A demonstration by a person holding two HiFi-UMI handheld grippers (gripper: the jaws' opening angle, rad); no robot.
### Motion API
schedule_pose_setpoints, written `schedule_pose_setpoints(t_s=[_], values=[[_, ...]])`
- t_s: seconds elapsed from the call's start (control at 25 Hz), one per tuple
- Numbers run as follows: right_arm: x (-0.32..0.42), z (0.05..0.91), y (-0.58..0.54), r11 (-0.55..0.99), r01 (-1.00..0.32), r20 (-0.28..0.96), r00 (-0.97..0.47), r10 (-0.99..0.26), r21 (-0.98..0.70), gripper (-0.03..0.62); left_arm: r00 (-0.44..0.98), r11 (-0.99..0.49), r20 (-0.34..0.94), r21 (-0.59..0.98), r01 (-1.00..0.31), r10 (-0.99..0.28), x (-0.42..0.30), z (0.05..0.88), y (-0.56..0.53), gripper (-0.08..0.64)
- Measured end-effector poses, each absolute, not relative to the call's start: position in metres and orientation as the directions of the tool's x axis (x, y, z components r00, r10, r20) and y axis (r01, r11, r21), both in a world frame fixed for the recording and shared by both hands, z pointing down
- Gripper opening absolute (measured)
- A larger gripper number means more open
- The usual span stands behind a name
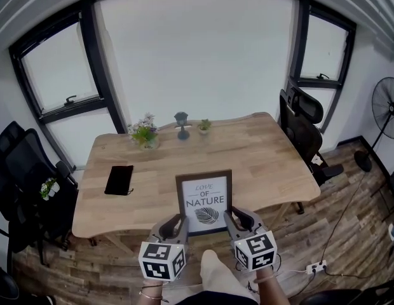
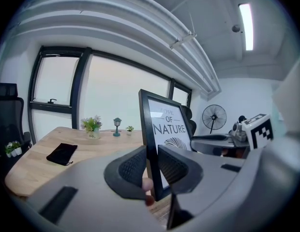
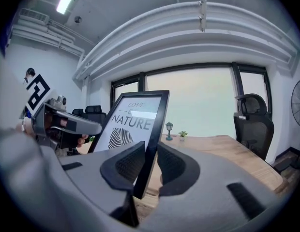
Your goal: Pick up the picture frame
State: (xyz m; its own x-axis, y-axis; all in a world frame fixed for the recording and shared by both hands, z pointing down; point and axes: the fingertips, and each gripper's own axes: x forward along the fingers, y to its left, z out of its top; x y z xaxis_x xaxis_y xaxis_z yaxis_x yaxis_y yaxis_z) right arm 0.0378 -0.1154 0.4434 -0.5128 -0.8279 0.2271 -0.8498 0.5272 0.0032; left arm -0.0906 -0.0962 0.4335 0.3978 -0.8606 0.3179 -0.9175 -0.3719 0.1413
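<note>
Two grips, one picture frame.
Left gripper and right gripper jaws clamp opposite sides, steadying it upright over the tabletop's near edge.

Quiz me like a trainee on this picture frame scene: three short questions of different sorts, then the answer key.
1. True or false: the black-framed Love of Nature picture lies flat on the light wooden table.
2. Where do the left gripper and the right gripper clamp the picture? A) top and bottom edges. B) left and right side edges. C) both on the top edge.
3. What dark thing lies on the table's left part in the head view?
Key: 1 false, it is held upright. 2 B. 3 the soft black pouch.
</note>
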Motion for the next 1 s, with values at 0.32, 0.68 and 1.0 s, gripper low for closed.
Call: schedule_pose_setpoints(t_s=[0.32, 0.68, 1.0], values=[[0.031, 0.426, -0.099, 0.536, -0.844, 0.194, -0.521, -0.831, 0.029, 0.08, 0.389, -0.366, 0.29, 0.131, -0.921, -0.874, -0.097, 0.42, -0.079, 0.067], [0.034, 0.415, -0.082, 0.534, -0.844, 0.166, -0.519, -0.838, 0.055, 0.08, 0.387, -0.367, 0.266, 0.123, -0.922, -0.883, -0.095, 0.412, -0.064, 0.067], [0.032, 0.405, -0.074, 0.535, -0.842, 0.155, -0.52, -0.84, 0.071, 0.08, 0.383, -0.364, 0.248, 0.12, -0.924, -0.89, -0.096, 0.402, -0.054, 0.067]])
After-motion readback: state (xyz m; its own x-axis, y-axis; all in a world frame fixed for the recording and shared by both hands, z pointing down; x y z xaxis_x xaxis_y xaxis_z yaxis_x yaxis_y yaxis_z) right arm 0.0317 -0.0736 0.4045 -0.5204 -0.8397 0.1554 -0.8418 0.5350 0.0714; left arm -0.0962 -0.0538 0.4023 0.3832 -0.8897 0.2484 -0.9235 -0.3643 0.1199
